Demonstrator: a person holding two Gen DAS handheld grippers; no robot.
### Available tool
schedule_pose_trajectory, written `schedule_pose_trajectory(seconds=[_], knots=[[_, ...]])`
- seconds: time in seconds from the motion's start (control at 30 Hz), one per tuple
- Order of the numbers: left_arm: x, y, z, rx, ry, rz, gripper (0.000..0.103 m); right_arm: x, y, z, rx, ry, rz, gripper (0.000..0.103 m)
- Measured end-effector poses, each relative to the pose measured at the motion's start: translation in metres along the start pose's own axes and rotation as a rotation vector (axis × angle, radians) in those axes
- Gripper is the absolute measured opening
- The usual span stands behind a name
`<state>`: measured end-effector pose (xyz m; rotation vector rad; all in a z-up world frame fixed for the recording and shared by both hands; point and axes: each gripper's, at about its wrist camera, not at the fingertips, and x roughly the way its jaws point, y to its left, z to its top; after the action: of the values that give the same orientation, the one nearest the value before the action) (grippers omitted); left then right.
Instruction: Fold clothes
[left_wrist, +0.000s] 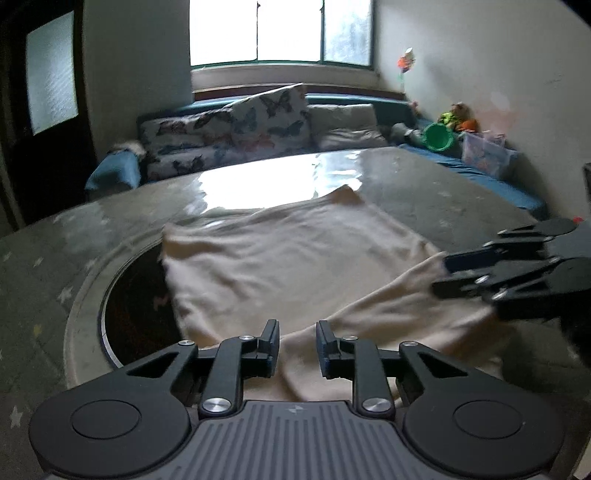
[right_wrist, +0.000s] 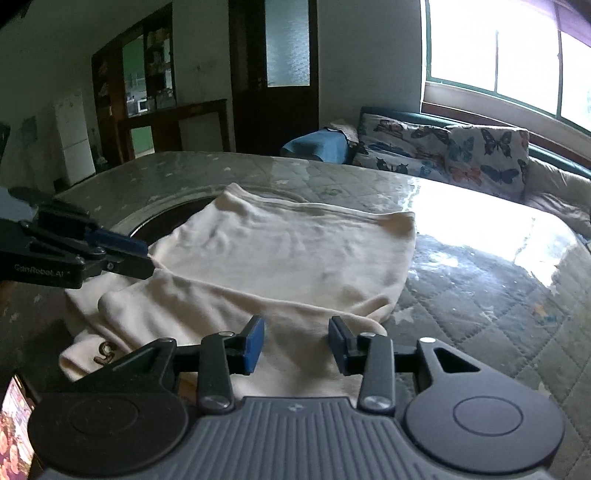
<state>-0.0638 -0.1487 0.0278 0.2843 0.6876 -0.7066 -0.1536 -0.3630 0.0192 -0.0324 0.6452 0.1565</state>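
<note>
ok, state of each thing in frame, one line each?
garment: cream, lying on the table, near edge partly folded over, wrinkled
left gripper: open, over the garment's near edge, holding nothing
right gripper: open, over the garment's near edge, holding nothing
table: covered in a quilted cloth, glossy under window glare
door: closed

Both grippers: same black two-finger build.
Left gripper and right gripper: black linkages, silver screws, blue finger pads, ribbed grey housing behind them; white "GanRobot.AI" lettering on one arm.
</note>
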Motion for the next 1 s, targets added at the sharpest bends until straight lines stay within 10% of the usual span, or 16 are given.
schedule_pose_trajectory(seconds=[1.0], knots=[[-0.060,0.012,-0.034,0.241,-0.026,0.000,0.035,-0.057,0.026,-0.020,-0.259,0.061,0.119,0.055]])
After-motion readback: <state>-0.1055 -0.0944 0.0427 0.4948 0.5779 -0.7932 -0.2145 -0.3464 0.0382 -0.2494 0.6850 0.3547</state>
